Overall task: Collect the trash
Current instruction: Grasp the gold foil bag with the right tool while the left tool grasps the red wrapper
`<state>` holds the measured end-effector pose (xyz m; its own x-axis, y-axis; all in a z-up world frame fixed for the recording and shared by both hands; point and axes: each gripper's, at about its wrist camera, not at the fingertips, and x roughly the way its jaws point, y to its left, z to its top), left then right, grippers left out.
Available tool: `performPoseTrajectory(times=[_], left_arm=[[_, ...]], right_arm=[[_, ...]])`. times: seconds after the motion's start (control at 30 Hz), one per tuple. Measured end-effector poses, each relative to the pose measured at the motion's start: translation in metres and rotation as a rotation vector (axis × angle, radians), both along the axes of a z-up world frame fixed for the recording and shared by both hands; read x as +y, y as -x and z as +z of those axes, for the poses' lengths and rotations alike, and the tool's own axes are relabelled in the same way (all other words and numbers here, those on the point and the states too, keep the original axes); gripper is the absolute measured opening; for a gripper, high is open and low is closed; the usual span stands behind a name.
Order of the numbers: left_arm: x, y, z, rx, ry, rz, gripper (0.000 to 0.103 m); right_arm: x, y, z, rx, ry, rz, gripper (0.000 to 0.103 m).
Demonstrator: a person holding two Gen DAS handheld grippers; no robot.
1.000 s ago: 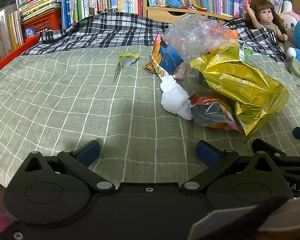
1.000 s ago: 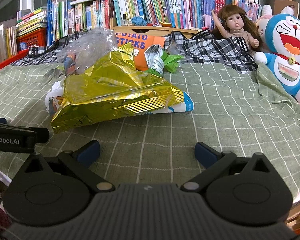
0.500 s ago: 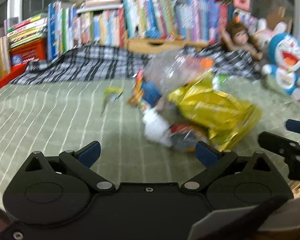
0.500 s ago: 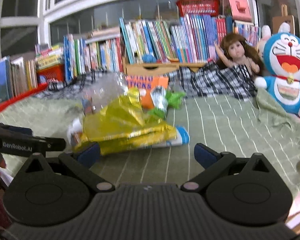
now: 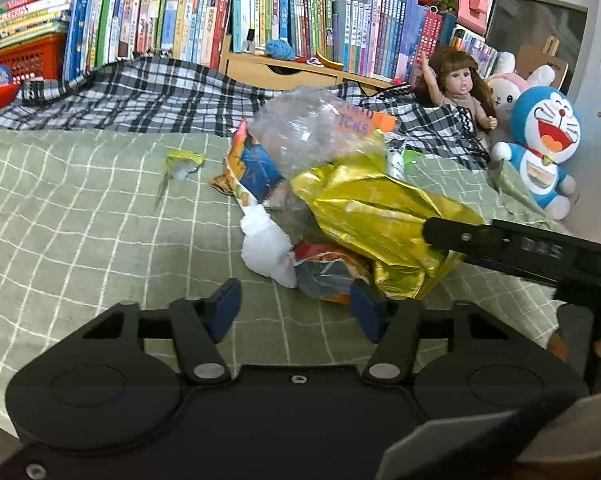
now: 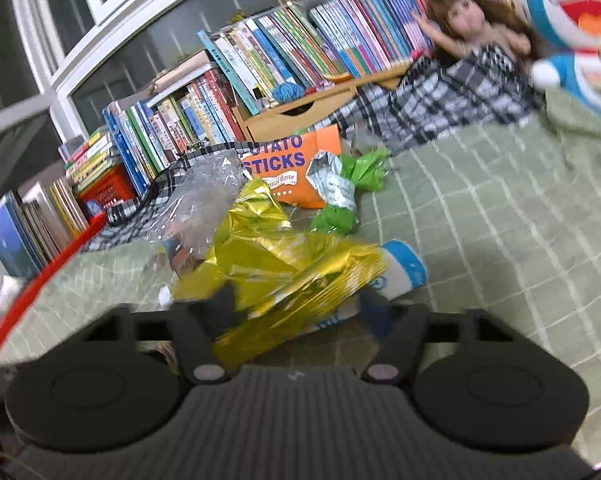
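STEP: gathering trash on bed [image 5: 80, 216] | right tool [image 6: 296, 304] closing around gold wrapper [image 6: 284, 264] | left tool [image 5: 296, 304] closing, nothing between | ADVICE: I am pinching foil deep, lifting slowly.

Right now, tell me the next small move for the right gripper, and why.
Probably finish closing. The right gripper is closing with the gold foil bag already between its jaws, though blur hides whether the pads press it yet. Once the grip is firm, lift the bag off the green checked blanket.
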<state>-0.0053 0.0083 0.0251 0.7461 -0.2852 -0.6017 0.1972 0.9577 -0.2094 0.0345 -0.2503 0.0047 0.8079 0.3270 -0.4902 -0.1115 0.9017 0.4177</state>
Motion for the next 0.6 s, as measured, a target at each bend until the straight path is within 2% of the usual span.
performPoseTrajectory(times=[0.1,0.2,0.33,0.47,0.57,0.6], left_arm=[[0.003,-0.002,0.000,0.016,0.046,-0.017,0.050],[0.002,-0.001,0.001,0.003,0.068,-0.036,0.052],[-0.003,-0.005,0.000,0.008,0.103,-0.032,0.069],[-0.011,-0.016,-0.005,0.034,0.148,-0.022,0.073],[-0.019,-0.026,-0.013,0.054,0.157,-0.007,0.065],[-0.022,-0.028,-0.015,0.057,0.157,0.000,0.045]], right_arm=[[0.001,0.003,0.006,-0.019,0.009,0.002,0.039],[0.001,0.013,0.019,-0.074,0.084,-0.030,0.029],[-0.008,0.023,0.032,-0.120,0.131,-0.070,0.028],[-0.018,0.030,0.034,-0.128,0.131,-0.097,0.028],[-0.022,0.035,0.033,-0.137,0.130,-0.116,0.028],[-0.024,0.037,0.033,-0.142,0.130,-0.121,0.028]])
